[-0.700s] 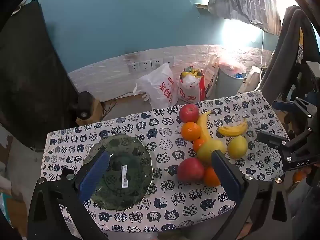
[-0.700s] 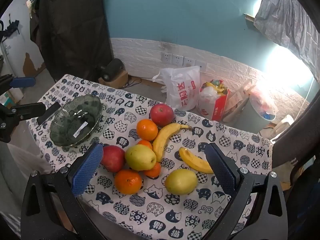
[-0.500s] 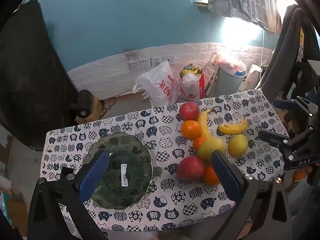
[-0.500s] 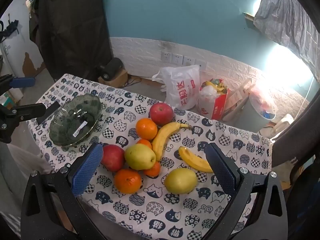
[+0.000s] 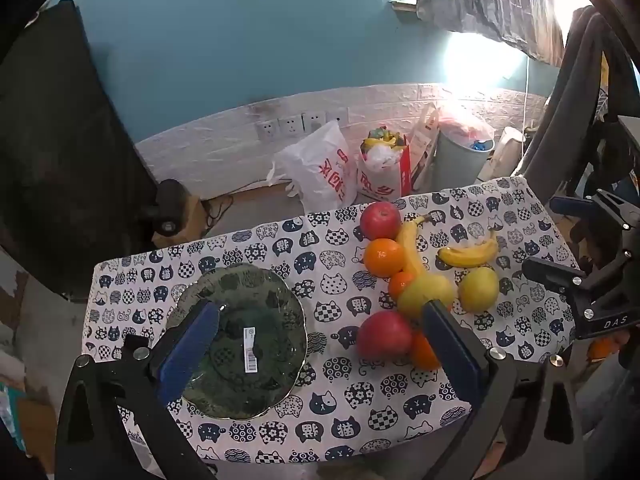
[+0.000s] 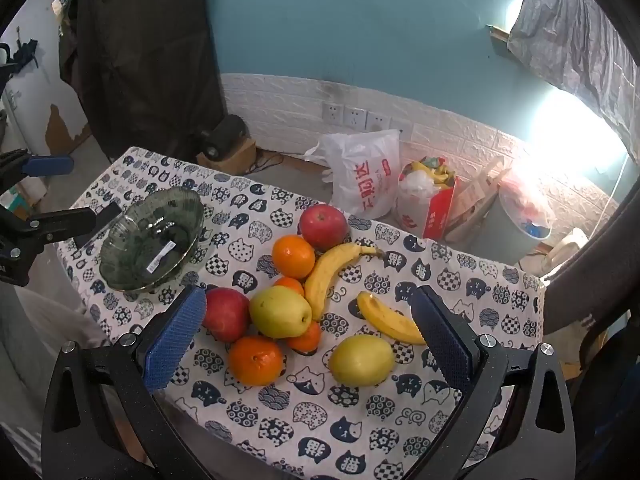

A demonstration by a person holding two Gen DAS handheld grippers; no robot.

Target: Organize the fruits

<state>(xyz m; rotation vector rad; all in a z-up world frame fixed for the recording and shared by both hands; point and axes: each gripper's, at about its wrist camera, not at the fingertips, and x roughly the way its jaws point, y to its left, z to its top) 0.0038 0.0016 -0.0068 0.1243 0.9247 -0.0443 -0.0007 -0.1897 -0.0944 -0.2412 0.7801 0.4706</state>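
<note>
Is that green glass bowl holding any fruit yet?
Empty. The green glass bowl shows only a barcode sticker inside; all the fruit, like the nearest red apple, lies on the tablecloth beside it.

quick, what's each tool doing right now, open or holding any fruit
Left tool: open, holding nothing, above the green glass bowl.
Right tool: open, holding nothing, above the pile of fruit on the cat-print tablecloth.
</note>
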